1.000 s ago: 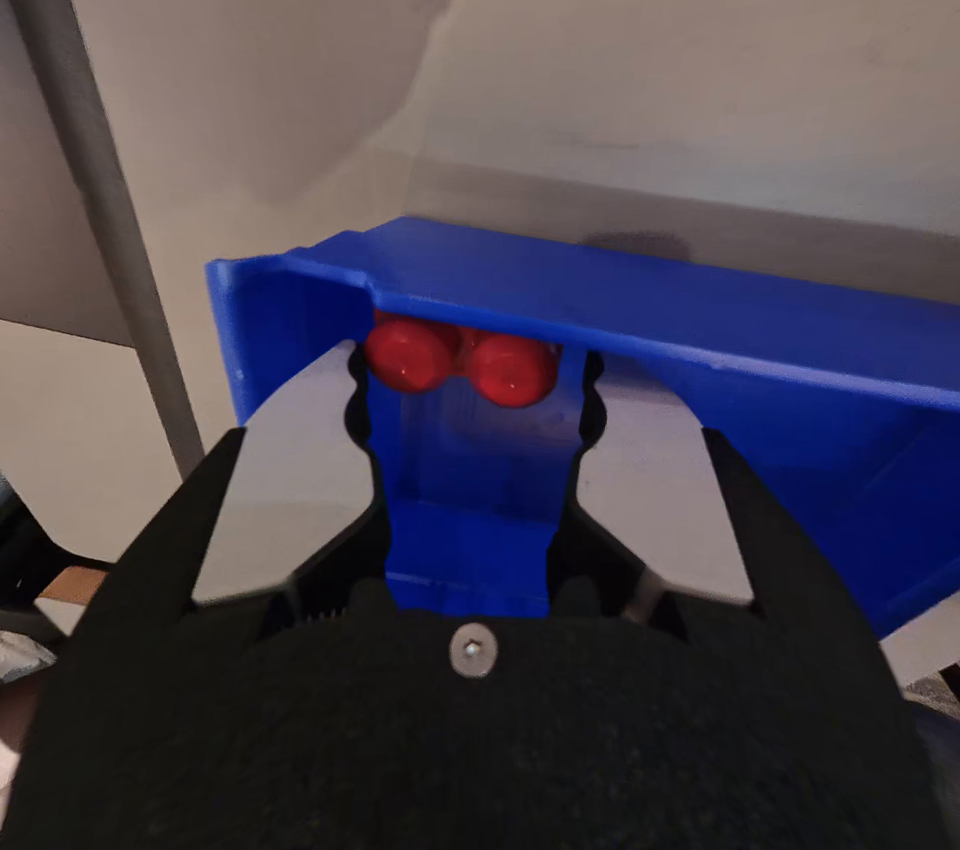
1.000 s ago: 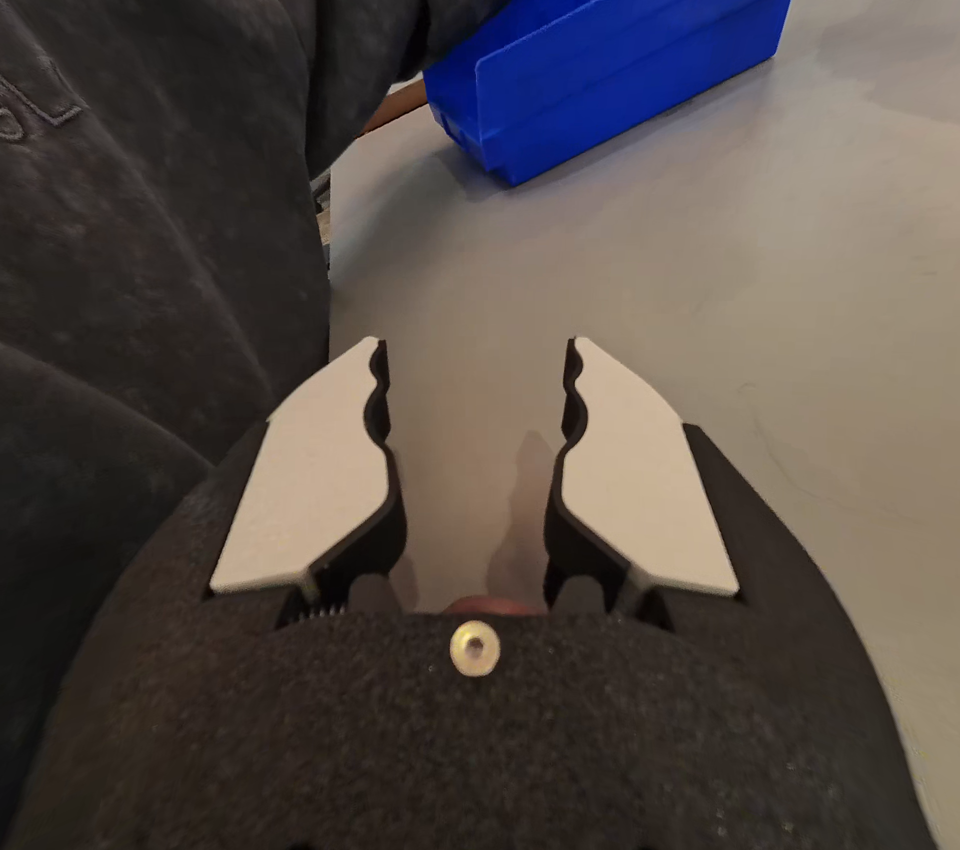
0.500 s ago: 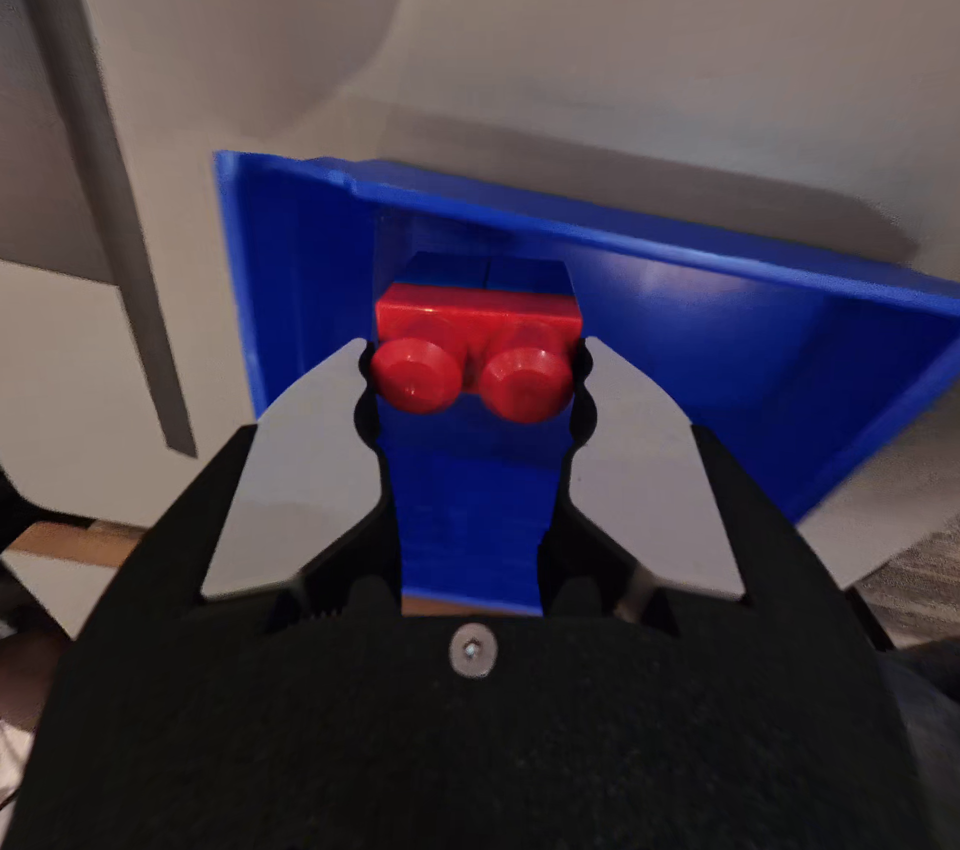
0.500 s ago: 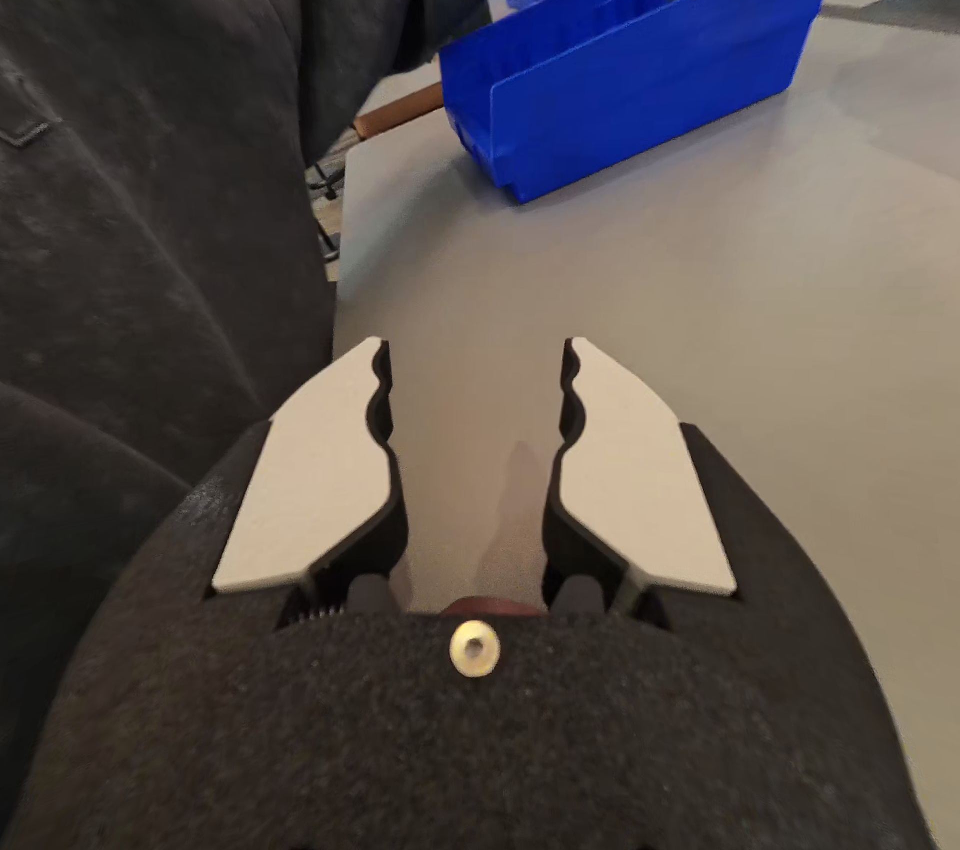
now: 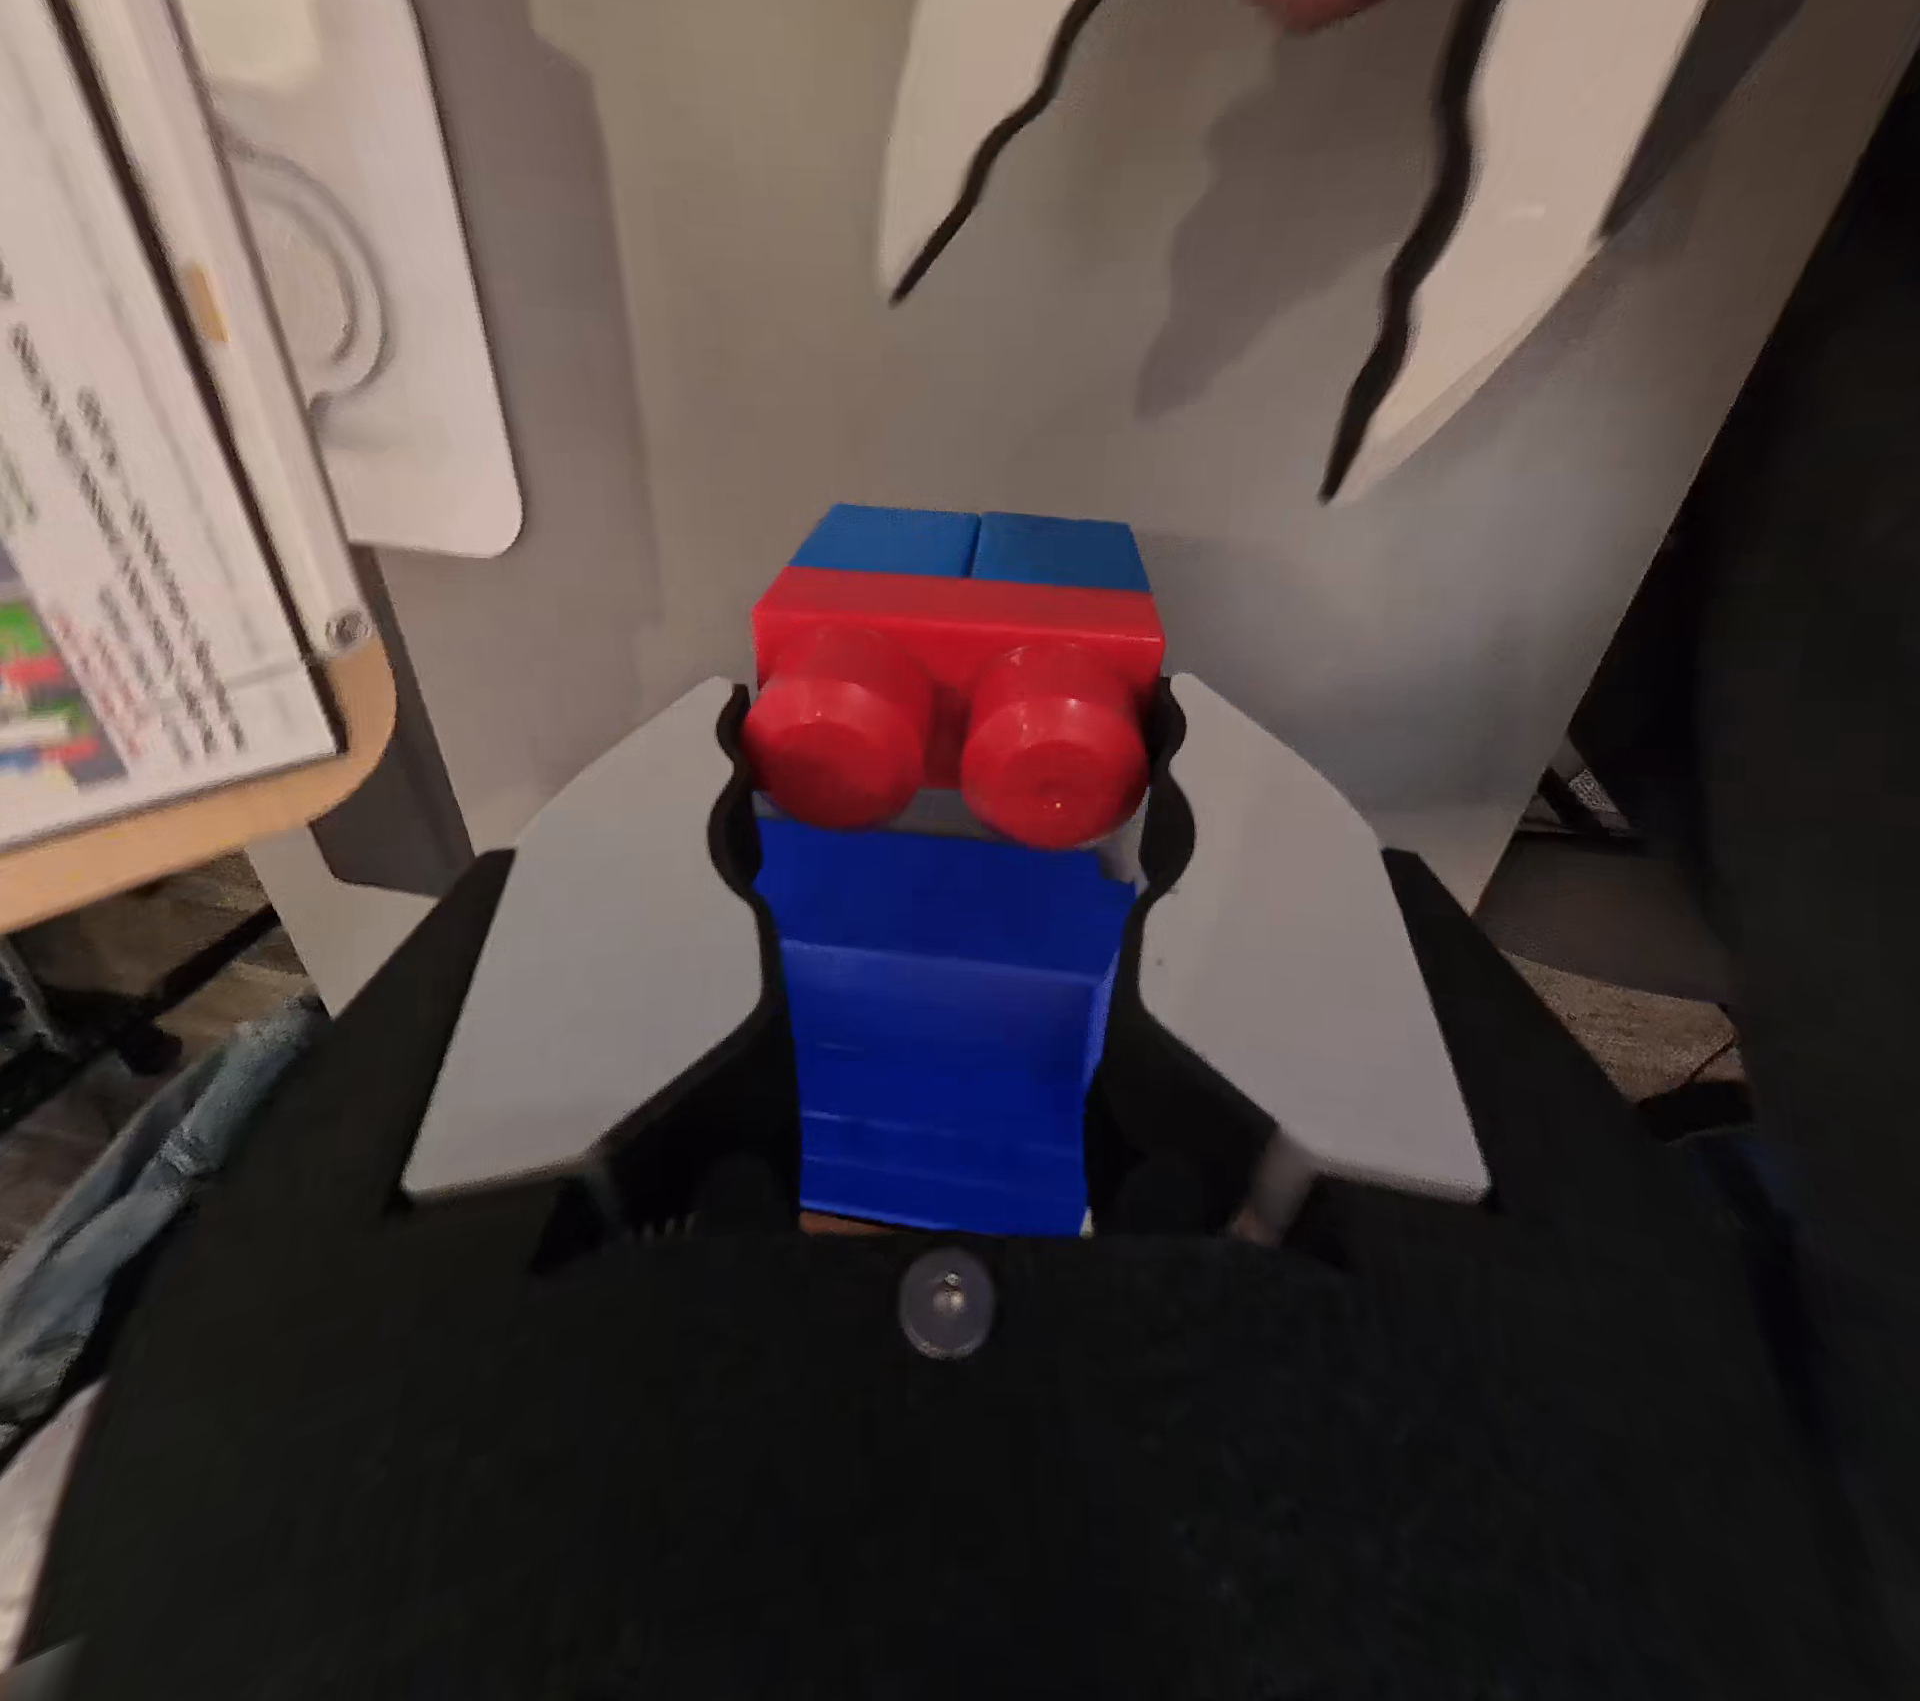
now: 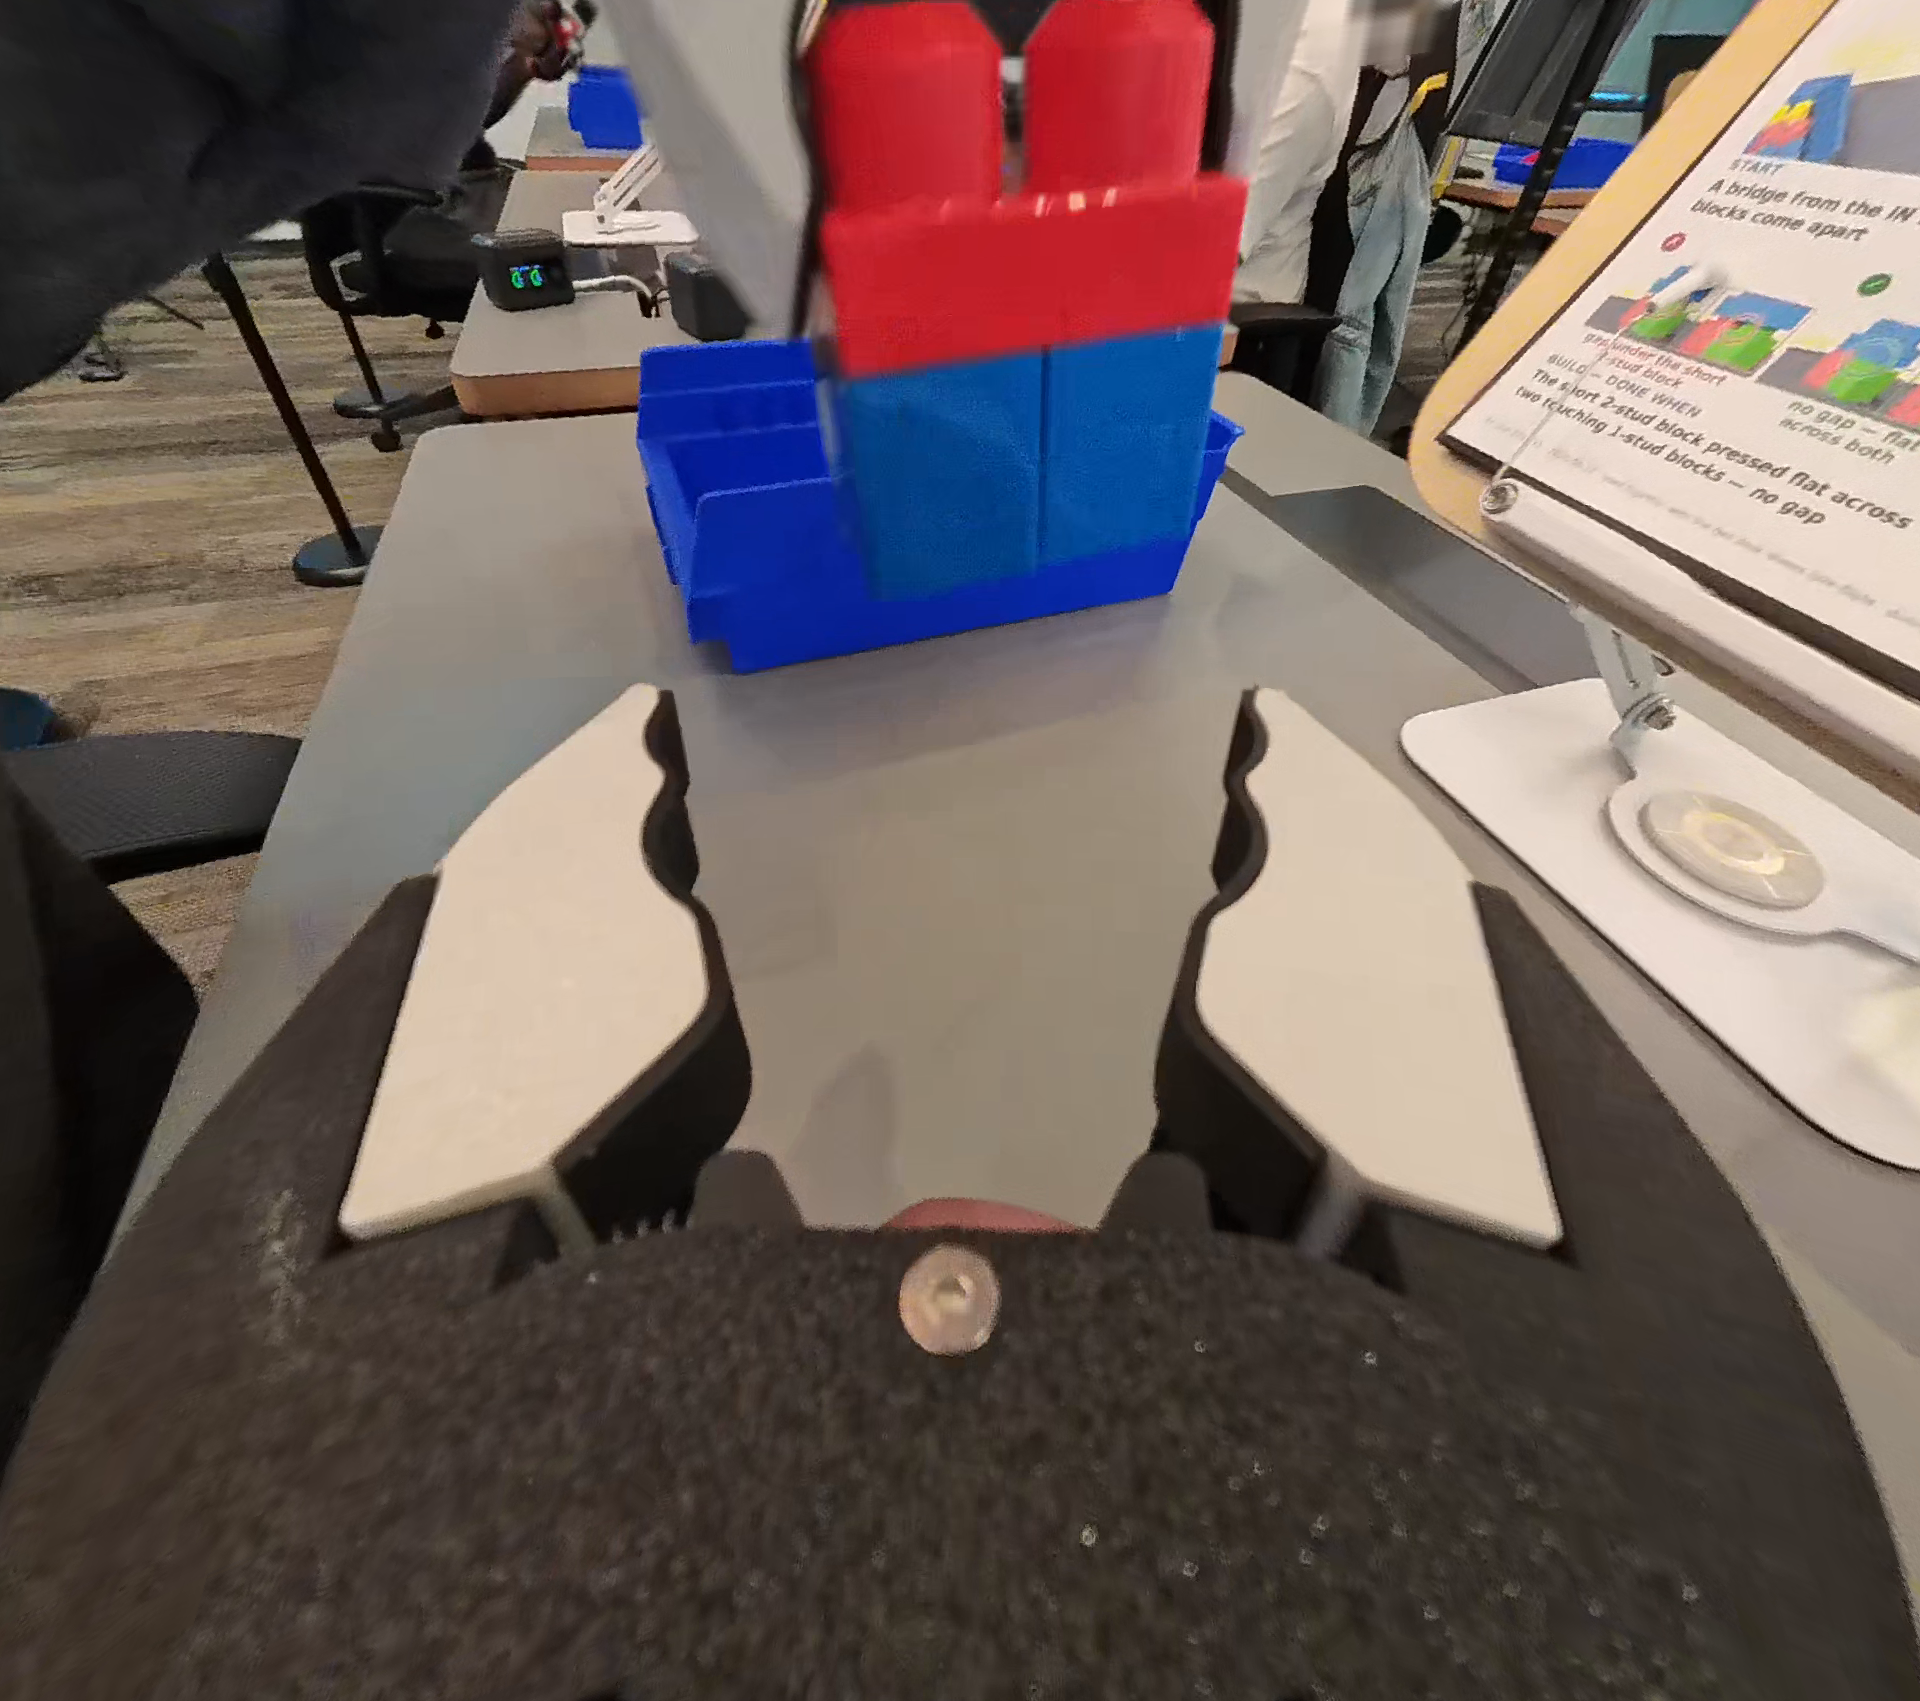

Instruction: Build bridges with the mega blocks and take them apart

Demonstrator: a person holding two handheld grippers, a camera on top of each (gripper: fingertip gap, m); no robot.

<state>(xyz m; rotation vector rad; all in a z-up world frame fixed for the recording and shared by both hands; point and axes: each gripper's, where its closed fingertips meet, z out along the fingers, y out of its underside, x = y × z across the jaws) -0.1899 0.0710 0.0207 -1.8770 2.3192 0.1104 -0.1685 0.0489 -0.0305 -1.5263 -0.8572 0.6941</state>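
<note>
The left gripper (image 5: 945, 758) is clamped on the studs of a red two-stud block (image 6: 1029, 197), which sits across two blue blocks (image 6: 1023, 456) pressed side by side. This small bridge hangs in the air over the grey bench (image 6: 935, 872), in front of the blue bin (image 6: 727, 529), which it partly hides. The right gripper (image 6: 951, 778) hovers low with its jaws spread and nothing between them. An instruction board on a white stand (image 6: 1558, 872) rises to its right. Background figures are blurred, possibly seated people. Half a second ago the bridge was only just clearing the bin; now it is lifted out toward the right gripper.
</note>
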